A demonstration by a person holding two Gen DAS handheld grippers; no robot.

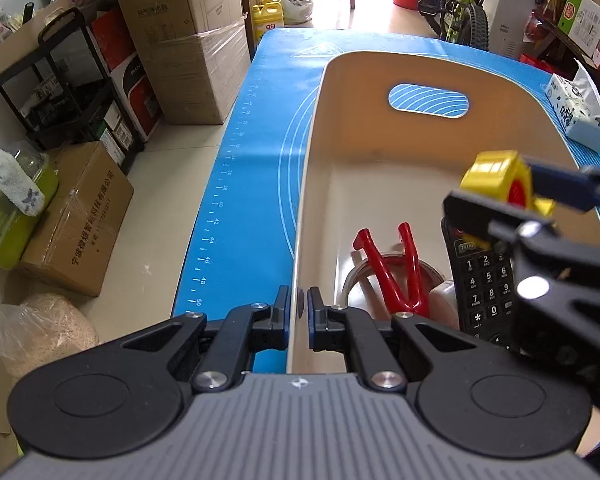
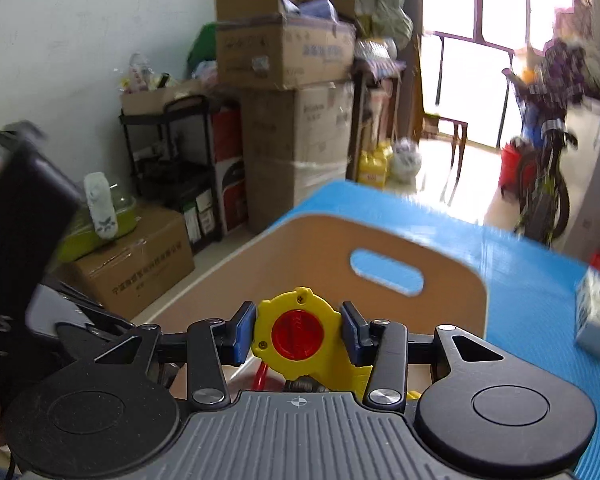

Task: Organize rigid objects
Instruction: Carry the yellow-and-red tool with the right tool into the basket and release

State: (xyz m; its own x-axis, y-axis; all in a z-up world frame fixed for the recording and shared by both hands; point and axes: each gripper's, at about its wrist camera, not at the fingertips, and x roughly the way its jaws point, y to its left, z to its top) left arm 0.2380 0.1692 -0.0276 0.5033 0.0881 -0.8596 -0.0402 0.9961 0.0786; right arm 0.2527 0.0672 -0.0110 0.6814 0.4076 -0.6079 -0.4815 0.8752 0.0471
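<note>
Left wrist view shows my left fingers (image 1: 299,307) pinched tight on the near-left wall of the cream bin (image 1: 312,152), one pad outside and one inside the thin rim. That bin sits on the blue mat (image 1: 252,168) that covers the tabletop. Down in its near end lie red-handled pliers (image 1: 392,276) across a roll of tape (image 1: 356,280), with a black remote (image 1: 486,280) just beside them on the right and a small white block (image 1: 444,294) tucked between. A tissue pack (image 1: 576,116) rests on the mat outside the far right of the bin.

From the right side of that view my right fingers (image 1: 496,188) reach in over the bin, gripping a yellow tape measure (image 1: 494,172) with a red centre, held above the remote and clear of it. In the right wrist view both blue pads press its flat sides, red disc facing the camera, with the bin's handle slot (image 2: 386,270) beyond.
</note>
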